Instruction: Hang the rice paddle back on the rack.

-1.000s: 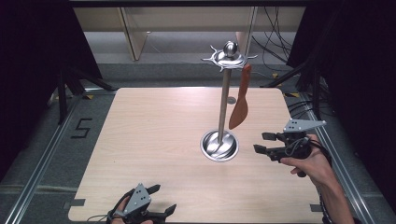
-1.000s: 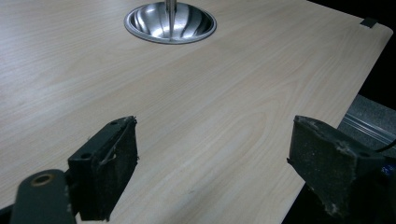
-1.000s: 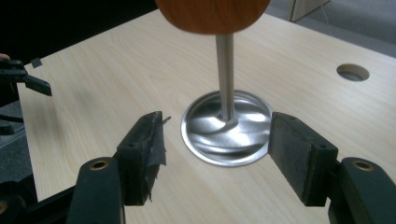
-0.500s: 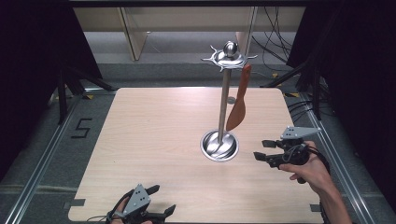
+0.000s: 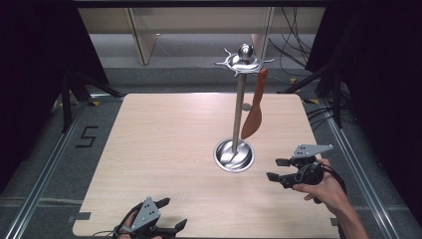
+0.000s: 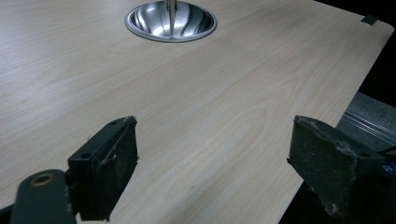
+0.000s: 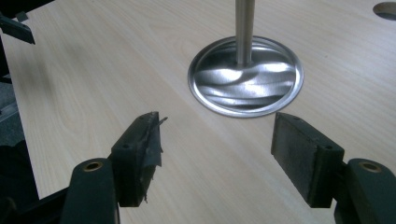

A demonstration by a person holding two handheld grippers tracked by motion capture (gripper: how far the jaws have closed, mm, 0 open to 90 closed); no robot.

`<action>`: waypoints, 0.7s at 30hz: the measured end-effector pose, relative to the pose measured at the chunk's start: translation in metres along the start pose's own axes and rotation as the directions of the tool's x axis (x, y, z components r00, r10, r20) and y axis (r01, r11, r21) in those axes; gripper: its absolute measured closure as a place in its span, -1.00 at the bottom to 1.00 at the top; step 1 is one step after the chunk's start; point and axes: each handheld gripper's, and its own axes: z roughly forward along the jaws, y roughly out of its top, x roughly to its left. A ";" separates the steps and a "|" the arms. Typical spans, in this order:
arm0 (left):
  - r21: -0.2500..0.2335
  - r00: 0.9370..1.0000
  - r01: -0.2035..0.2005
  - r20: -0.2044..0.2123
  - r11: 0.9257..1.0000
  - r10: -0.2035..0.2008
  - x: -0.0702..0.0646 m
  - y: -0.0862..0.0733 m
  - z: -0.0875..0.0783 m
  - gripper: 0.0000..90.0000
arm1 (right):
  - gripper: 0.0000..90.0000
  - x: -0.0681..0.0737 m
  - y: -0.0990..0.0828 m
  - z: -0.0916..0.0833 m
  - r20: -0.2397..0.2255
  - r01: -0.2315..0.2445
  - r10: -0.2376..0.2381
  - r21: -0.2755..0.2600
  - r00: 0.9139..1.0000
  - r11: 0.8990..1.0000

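So I'm looking at a pale wood table (image 5: pixel 164 159), light grain running its length, rounded corners, pretty much bare except for one thing. A steel stand (image 5: pixel 239 112) sits right of centre: round dished base (image 5: pixel 234 155), thin pole going up, and a spiky top with a ball on it. An orange spatula (image 5: pixel 254 107) hangs off the top on the right side, blade down, not touching the table as far as I can see.

My right gripper (image 5: pixel 277 169) is just right of the base, near it but not touching, jaws wide apart and holding nothing. In the right gripper view the base (image 7: pixel 245 77) is straight ahead between the pads (image 7: pixel 140 156), with wavy reflections in the metal. There's also a round hole in the table (image 7: pixel 386 9) at the top right corner of that view.

My left gripper (image 5: pixel 169 214) is down at the near edge of the table, well away from the stand, jaws also wide and empty. Its own view has the base (image 6: pixel 171 21) far off at the top, and the table edge falling away on the right to a metal rail (image 6: pixel 366 123).

Room-wise: grey floor around the table, rails along both sides, a "5" marked on the floor (image 5: pixel 85 136) at the left, black curtains either side, cables (image 5: pixel 293 50) on the floor at the back right, and wooden furniture (image 5: pixel 144 40) behind.
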 end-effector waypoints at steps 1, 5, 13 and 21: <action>-0.008 1.000 0.006 -0.001 1.000 -0.006 -0.001 0.000 0.000 -0.67 | -0.25 -0.001 -0.001 0.001 -0.002 0.014 -0.014 0.008 1.000 1.000; 0.006 1.000 -0.010 -0.006 1.000 0.010 -0.001 0.000 -0.001 -0.67 | -0.25 0.002 -0.008 0.003 -0.009 -0.004 0.005 0.025 1.000 1.000; -0.001 1.000 -0.004 0.000 1.000 0.004 0.000 0.000 0.000 -0.67 | -0.29 0.004 -0.022 0.008 -0.017 0.008 -0.007 0.056 1.000 0.998; 0.000 1.000 -0.009 -0.001 1.000 0.009 0.000 0.000 0.000 -0.67 | -0.33 0.009 -0.037 0.007 -0.005 -0.009 0.009 0.047 1.000 0.999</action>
